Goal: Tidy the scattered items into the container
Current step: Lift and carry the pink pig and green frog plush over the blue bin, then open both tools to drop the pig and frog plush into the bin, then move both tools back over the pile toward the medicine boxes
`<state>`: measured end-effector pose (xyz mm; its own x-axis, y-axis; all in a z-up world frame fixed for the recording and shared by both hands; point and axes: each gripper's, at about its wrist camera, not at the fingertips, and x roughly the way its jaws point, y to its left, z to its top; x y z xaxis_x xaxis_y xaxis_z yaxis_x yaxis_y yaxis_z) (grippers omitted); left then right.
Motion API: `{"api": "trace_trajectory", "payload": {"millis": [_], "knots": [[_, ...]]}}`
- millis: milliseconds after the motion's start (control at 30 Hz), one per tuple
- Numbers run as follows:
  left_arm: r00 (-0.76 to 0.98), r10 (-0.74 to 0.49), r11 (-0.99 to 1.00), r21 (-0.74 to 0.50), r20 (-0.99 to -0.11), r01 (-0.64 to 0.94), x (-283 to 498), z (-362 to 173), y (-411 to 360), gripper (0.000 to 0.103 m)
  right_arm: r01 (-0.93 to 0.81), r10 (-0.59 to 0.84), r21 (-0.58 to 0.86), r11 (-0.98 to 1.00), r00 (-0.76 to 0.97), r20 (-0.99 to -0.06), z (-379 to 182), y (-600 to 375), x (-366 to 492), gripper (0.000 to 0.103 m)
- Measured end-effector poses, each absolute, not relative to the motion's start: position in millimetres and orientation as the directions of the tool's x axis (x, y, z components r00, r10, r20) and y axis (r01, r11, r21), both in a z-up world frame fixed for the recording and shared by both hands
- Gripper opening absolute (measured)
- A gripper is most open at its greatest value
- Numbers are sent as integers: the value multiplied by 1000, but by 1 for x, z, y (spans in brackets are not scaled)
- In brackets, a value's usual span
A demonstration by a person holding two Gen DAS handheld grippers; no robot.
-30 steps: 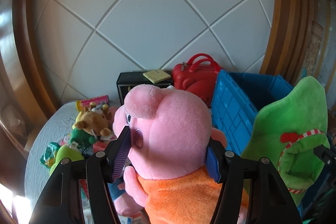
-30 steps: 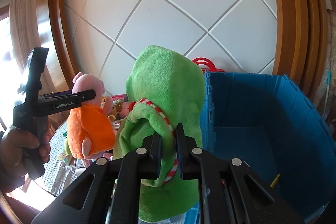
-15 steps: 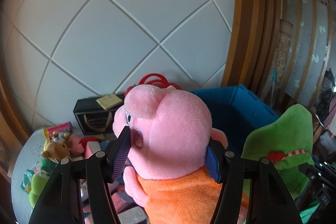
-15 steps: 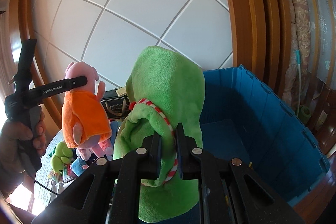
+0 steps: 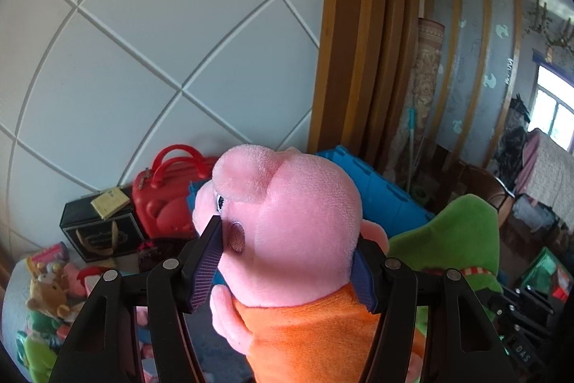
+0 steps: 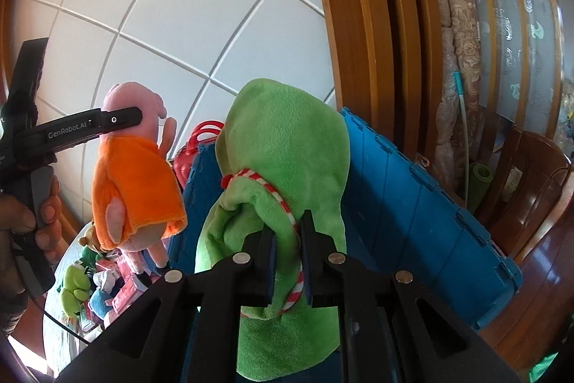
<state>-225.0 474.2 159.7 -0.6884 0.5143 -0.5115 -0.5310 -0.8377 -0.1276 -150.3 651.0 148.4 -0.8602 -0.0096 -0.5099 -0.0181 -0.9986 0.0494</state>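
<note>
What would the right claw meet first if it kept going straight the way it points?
Probably the blue bin's inner wall: the right claw, shut on the green plush, points into it, though depth is unclear.

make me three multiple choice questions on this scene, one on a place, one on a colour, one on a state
1. Where is the red case?
A. inside the blue crate
B. beside the black box, by the wall
C. in the right gripper

2. What colour is the pink pig plush's top?
A. orange
B. yellow
C. white

3. What state is the right gripper in?
A. open and empty
B. shut on the green plush
C. shut on a book

Answers:
1 B: the red case stands next to the black box.
2 A: the pink pig plush, held in the left gripper, wears orange.
3 B: the right gripper pinches the green plush near the blue crate.
</note>
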Motion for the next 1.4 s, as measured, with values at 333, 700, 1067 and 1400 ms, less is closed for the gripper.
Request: {"api": "trace_trajectory", "payload": {"millis": [333, 700, 1067, 1400], "knots": [[-642, 592, -776, -128, -488, -618, -228, 183, 534, 64, -118, 89, 25, -993, -856, -510, 150, 683, -156, 11], [-578, 645, -732, -188, -500, -654, -242, 184, 561, 81, -170, 139, 19, -985, -859, -493, 149, 695, -160, 44], [-581, 640, -745, -223, -503, -628, -239, 171, 532, 102, -170, 124, 47, -984, -858, -499, 143, 696, -160, 101], [-631, 580, -800, -215, -515, -560, -220, 153, 467, 102, -73, 46, 35, -997, -871, -489, 147, 655, -164, 103]]}}
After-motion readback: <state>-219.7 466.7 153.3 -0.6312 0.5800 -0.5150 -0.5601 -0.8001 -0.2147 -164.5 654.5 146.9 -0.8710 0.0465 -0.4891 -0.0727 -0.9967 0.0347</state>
